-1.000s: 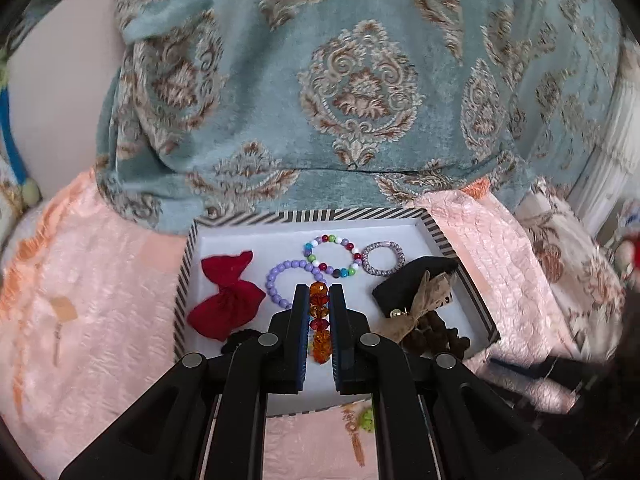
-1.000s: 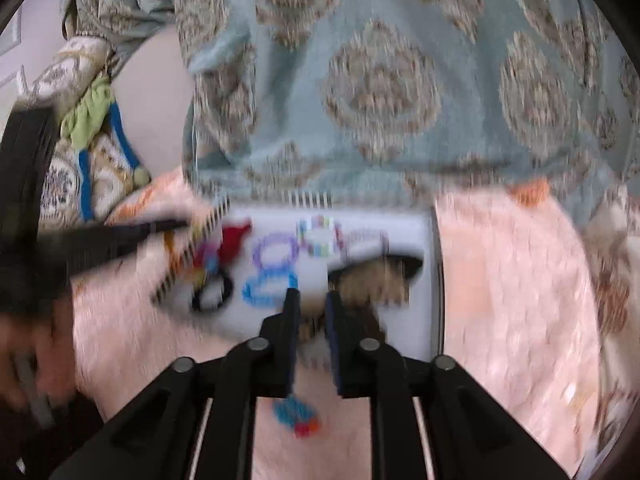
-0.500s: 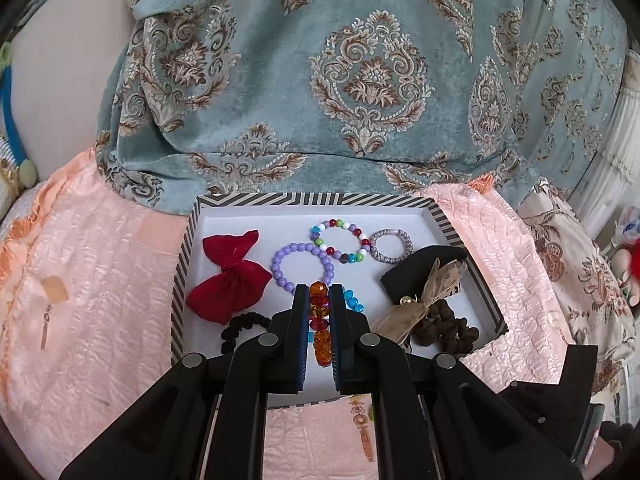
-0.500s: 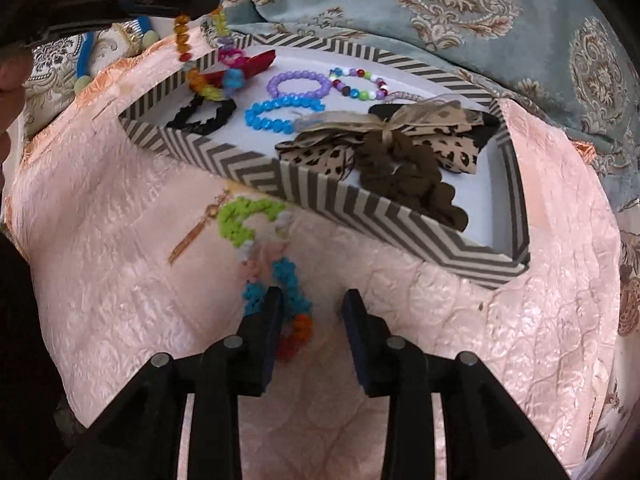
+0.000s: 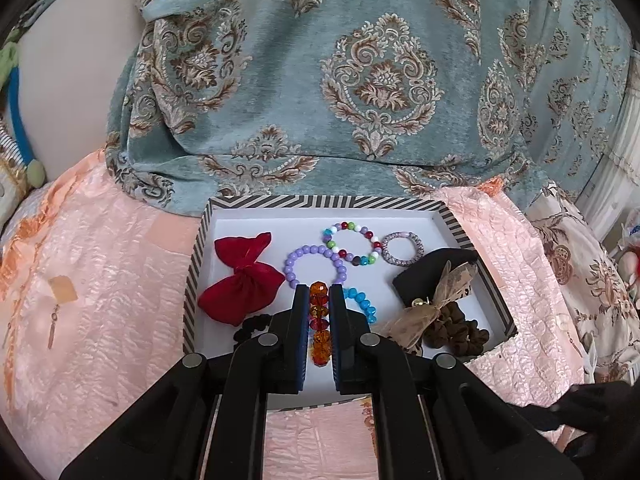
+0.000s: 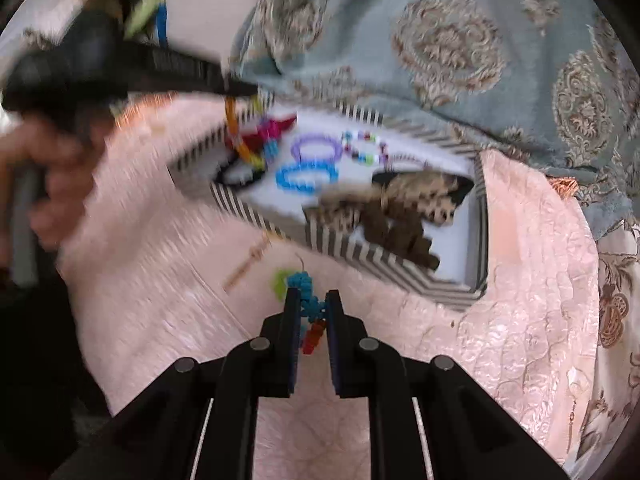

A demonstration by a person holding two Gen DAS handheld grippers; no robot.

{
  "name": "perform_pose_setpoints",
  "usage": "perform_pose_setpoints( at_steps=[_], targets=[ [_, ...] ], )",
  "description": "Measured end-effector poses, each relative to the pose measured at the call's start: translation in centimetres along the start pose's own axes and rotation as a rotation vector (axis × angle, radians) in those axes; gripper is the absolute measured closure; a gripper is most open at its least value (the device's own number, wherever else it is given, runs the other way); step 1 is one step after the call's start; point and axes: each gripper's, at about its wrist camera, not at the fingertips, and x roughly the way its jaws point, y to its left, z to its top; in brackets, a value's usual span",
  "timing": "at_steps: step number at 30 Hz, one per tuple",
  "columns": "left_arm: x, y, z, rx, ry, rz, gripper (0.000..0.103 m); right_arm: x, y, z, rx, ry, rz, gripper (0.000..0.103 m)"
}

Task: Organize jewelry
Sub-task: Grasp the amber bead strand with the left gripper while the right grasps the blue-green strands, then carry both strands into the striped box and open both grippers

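My left gripper is shut on an amber and red bead bracelet and holds it above the striped box. The box holds a red bow, a purple bracelet, a multicolour bracelet, a blue bracelet, a glittery ring and brown scrunchies. My right gripper is shut on a multicolour bead bracelet and lifts it off the pink cloth in front of the box. The left gripper with its bracelet shows at the upper left of the blurred right wrist view.
A pink quilted cloth covers the surface. A teal patterned cushion rises behind the box. A gold earring lies on the cloth left of the box, another gold piece lies in front of it.
My right gripper closed on the multicolour bracelet on the cloth and started lifting it. My left gripper stayed over the box, holding the amber bracelet.
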Motion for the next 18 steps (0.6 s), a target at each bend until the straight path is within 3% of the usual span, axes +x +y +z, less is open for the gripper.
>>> perform_pose_setpoints(
  at_steps=[8, 11, 18],
  targets=[
    [0.7, 0.4, 0.1, -0.009, 0.005, 0.024, 0.103, -3.2, -1.2, 3.9, 0.112, -0.126, 0.117, 0.091],
    [0.9, 0.2, 0.4, -0.01, 0.005, 0.019, 0.103, -3.8, -2.6, 6.7, 0.123, -0.177, 0.094, 0.091],
    [2.4, -1.1, 2.0, -0.002, 0.029, -0.034, 0.103, 0.6, -5.7, 13.5, 0.174, -0.194, 0.079, 0.091]
  ],
)
